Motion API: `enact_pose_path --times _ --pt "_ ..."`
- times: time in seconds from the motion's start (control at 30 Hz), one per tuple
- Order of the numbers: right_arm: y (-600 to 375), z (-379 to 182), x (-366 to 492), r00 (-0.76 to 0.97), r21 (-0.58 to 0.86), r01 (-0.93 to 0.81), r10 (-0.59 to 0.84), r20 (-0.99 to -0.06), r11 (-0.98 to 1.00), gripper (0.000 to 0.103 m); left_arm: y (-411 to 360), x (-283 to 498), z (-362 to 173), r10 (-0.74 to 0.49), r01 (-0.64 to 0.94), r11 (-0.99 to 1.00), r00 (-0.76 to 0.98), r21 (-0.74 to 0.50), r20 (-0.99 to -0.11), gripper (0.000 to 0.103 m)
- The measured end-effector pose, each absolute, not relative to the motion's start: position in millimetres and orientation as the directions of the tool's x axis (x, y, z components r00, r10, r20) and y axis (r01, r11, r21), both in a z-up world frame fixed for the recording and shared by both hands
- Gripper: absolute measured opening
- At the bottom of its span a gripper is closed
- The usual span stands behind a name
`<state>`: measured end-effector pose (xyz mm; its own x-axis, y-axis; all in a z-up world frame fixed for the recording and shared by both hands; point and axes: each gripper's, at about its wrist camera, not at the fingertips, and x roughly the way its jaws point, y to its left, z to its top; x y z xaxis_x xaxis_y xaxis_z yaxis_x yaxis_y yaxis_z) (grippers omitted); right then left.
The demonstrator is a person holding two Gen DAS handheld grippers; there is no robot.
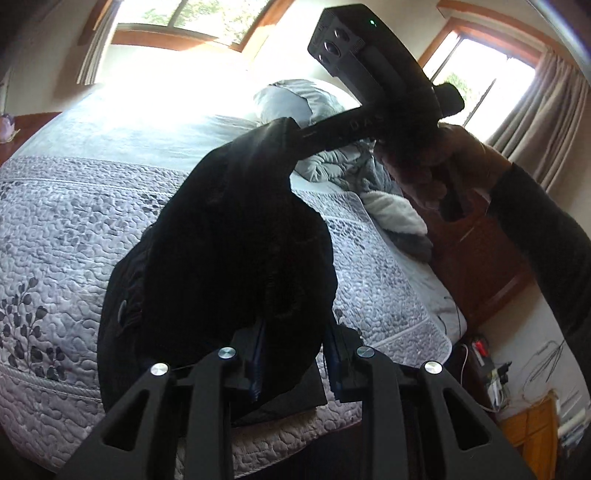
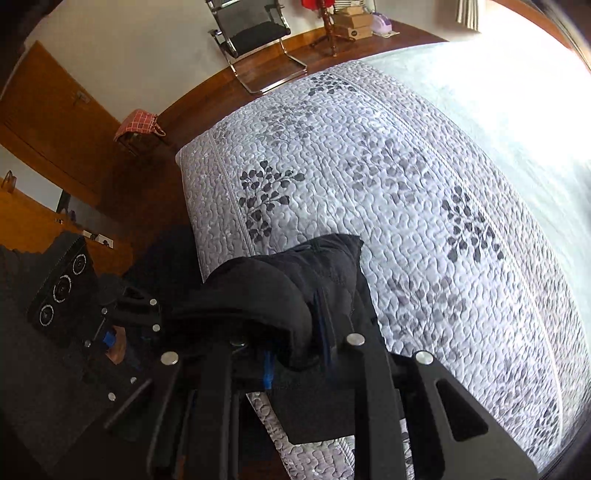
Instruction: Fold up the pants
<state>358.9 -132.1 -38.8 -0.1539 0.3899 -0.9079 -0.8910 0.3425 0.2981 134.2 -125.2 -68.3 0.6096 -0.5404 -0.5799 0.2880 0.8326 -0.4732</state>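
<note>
- Pants (image 1: 229, 236): one black pair, bunched, lifted clear above quilted bed (image 1: 66, 229), hanging between both tools.
- Left gripper (image 1: 293, 363): clamped on lower bundle of pants fabric, blue pads pinching cloth.
- Right gripper (image 2: 295, 354): clamped on pants fold in its own view, cloth draped over fingers; in left view seen as dark bar entering top of bundle, held by hand (image 1: 436, 173) in dark sleeve (image 1: 546, 236).
- Count: two grippers, one visible hand, one garment.
- Bed edges: near corner under left gripper; quilt border runs along right side down to floor by wooden frame (image 1: 480, 258); left corner of bed in right view next to wood floor (image 2: 155, 184).
- Open room: wide flat quilt surface bare beyond pants; far end crowded by crumpled grey blanket (image 1: 354, 173) and one pillow (image 1: 291, 99).
- Floor strip between bed and wall open; one metal-frame chair (image 2: 251, 37) well apart from bed, one red-checked bag (image 2: 138, 122) near bed corner.
- Two windows (image 1: 192, 18) in left view, curtain (image 1: 543, 110) at right one, strong glare on bedhead area.
- Writing: pale letters on right tool arm, roughly "DA", rest unreadable; no other legible labels.
- Green light lit on right tool housing (image 1: 372, 23).
- Cables and clutter on floor right of bed (image 1: 491, 369).
</note>
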Motion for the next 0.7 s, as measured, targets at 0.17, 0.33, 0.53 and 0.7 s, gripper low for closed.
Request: enact_pose_path --times 0.17,0.33,0.53,0.7 --pt "-199.8 -75.4 362.2 -0.160 0.345 -0.845 0.423 -0.892 0.408 0.015 -187.6 142.7 -102.3 -0.507 0.372 0.860 0.535 -0.350 -0.676 0.026" --pt "-248.7 -120.9 365.5 -0.178 0.401 -0.792 0.456 -0.872 0.460 0.014 -234.2 147.0 -136.7 -0.474 0.429 0.859 0.464 -0.279 -0.748 0.026" --pt "-279.1 -172.3 363.2 -0.170 0.398 -0.782 0.451 -0.876 0.479 0.014 -258.6 152.5 -178.5 -0.452 0.452 0.851 0.375 -0.266 -0.809 0.026" --pt "-291.7 -196.8 360.9 -0.135 0.370 -0.796 0.455 -0.880 0.479 0.015 -257.2 159.2 -200.2 -0.467 0.438 0.842 0.304 -0.313 -0.830 0.026"
